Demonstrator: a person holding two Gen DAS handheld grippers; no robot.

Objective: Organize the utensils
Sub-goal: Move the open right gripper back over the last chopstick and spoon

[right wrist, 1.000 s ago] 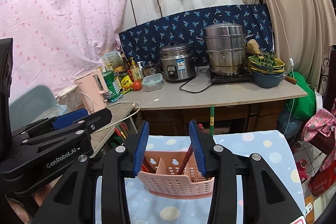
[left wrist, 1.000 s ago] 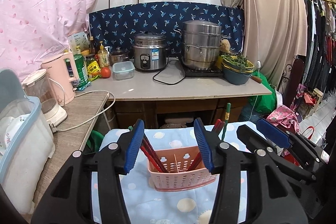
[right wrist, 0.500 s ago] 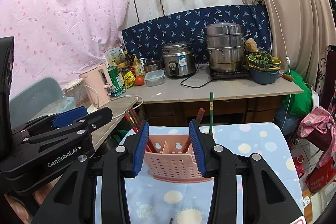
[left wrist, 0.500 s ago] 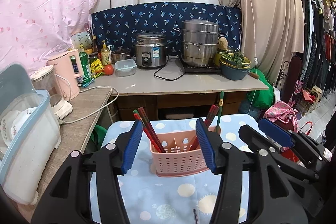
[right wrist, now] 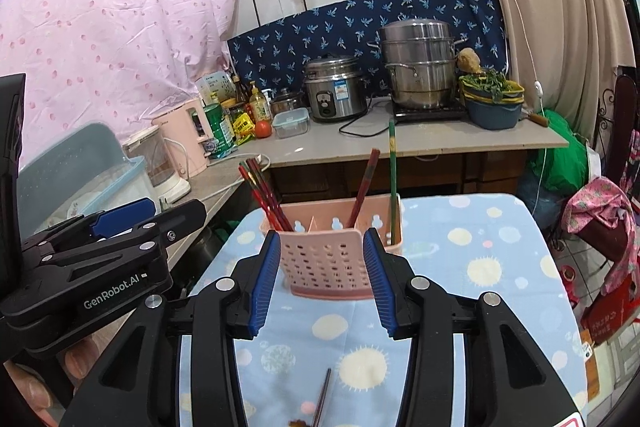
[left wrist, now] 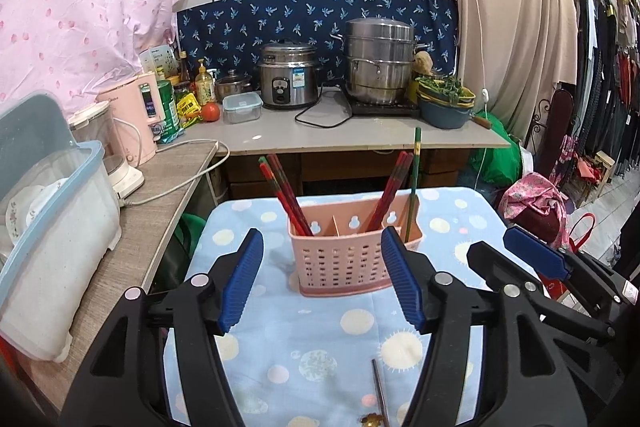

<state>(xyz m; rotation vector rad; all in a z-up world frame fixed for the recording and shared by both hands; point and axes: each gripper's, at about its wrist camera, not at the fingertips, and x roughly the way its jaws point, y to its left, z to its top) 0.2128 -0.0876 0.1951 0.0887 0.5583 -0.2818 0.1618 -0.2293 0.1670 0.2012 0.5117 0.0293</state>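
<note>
Caddy: pink perforated utensil caddy stands upright on the blue dotted cloth, toward its far end; dividers split it into compartments
Contents: red chopsticks lean left in the left compartment; more red ones lean right further along; a green chopstick stands at the right end
Loose piece: a thin metal utensil lies on the cloth, nearer the cameras than the caddy; its end is cut off
Left gripper: jaws opening, nothing between the pads; caddy just beyond
Right gripper: jaws opening, empty; pads frame the caddy without touching
Surroundings: grey counter behind with rice cooker, stacked steel steamer, bowl of greens; pink kettle and lidded plastic bin on the left; clothes hang on the right
</note>
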